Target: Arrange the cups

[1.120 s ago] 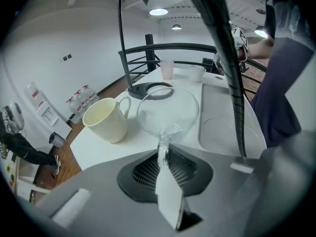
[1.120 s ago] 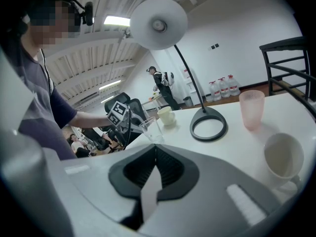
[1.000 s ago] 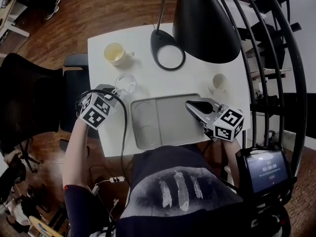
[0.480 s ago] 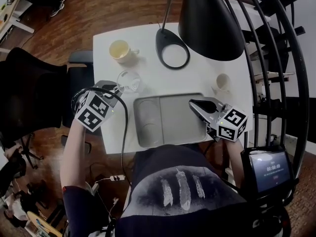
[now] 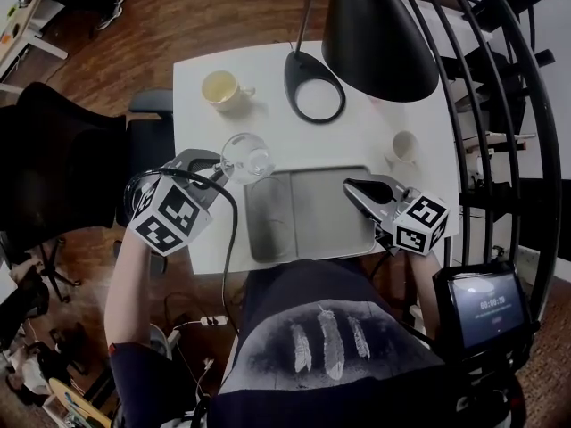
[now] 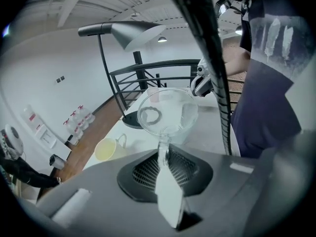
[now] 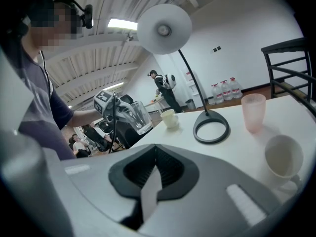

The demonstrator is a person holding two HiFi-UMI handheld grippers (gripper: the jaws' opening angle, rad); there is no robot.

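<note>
My left gripper (image 5: 217, 169) is shut on the handle of a clear glass cup (image 5: 246, 157) and holds it in the air above the table, just left of the grey tray (image 5: 312, 214). In the left gripper view the glass cup (image 6: 166, 114) hangs right in front of the jaw tips. My right gripper (image 5: 351, 186) is shut and empty over the tray's right part. A yellow cup (image 5: 219, 88) stands at the far left of the table and a white cup (image 5: 402, 147) at the right. A pink cup (image 7: 253, 112) stands behind the white cup (image 7: 282, 156).
A black lamp with a ring base (image 5: 314, 87) stands at the back of the white table (image 5: 348, 141), and its shade (image 5: 379, 34) overhangs the right side. A black chair (image 5: 62, 176) stands to the left, a black railing (image 5: 513, 132) to the right.
The left gripper has lifted the glass cup off the table and carried it up and a little toward the tray. The right gripper has kept still.
</note>
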